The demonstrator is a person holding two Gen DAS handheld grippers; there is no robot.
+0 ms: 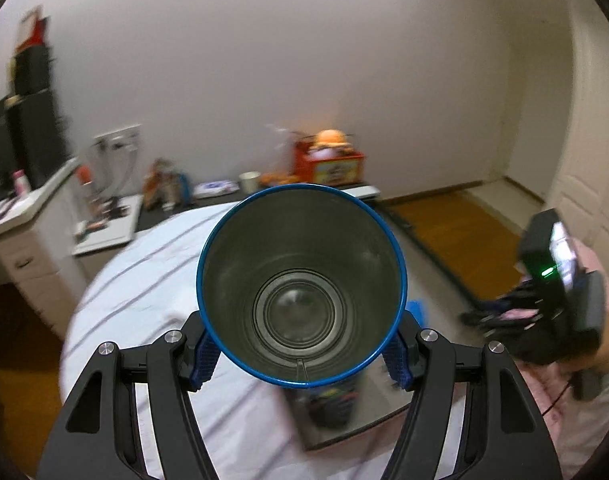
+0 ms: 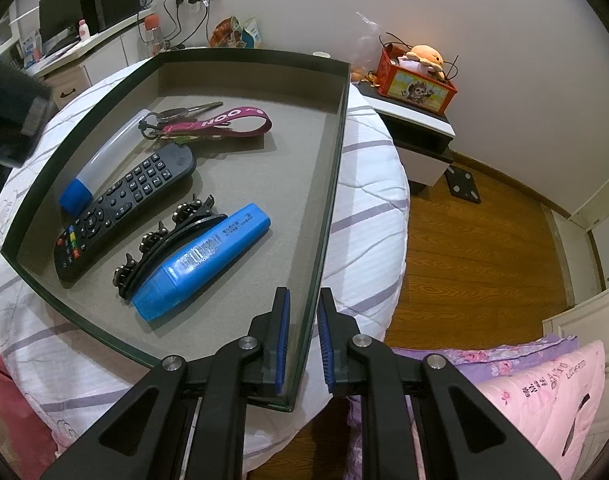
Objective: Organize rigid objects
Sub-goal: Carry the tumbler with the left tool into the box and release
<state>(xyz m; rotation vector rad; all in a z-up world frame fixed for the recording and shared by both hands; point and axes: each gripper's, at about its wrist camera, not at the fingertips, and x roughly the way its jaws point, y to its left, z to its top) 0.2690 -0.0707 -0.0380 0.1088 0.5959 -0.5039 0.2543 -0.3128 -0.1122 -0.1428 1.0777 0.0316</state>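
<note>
Blue-rimmed metal can [image 1: 302,292]: clamped between the left gripper [image 1: 302,354] pads, carried over the bed, open mouth toward the camera, long axis running away along the fingers. Tray [image 2: 324,208] (remote, keys, highlighter, hair clip inside) lies below and ahead; right gripper [image 2: 304,344] pinches narrowly on its near wall, steadying it.

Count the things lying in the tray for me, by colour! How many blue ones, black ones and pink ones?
Tray contents by colour:
Blue: 1, the highlighter
Clear with a blue cap: 1, the tube
Black: 2, the remote and the hair clip
Pink: 1, the keys' strap
Total: 5
</note>
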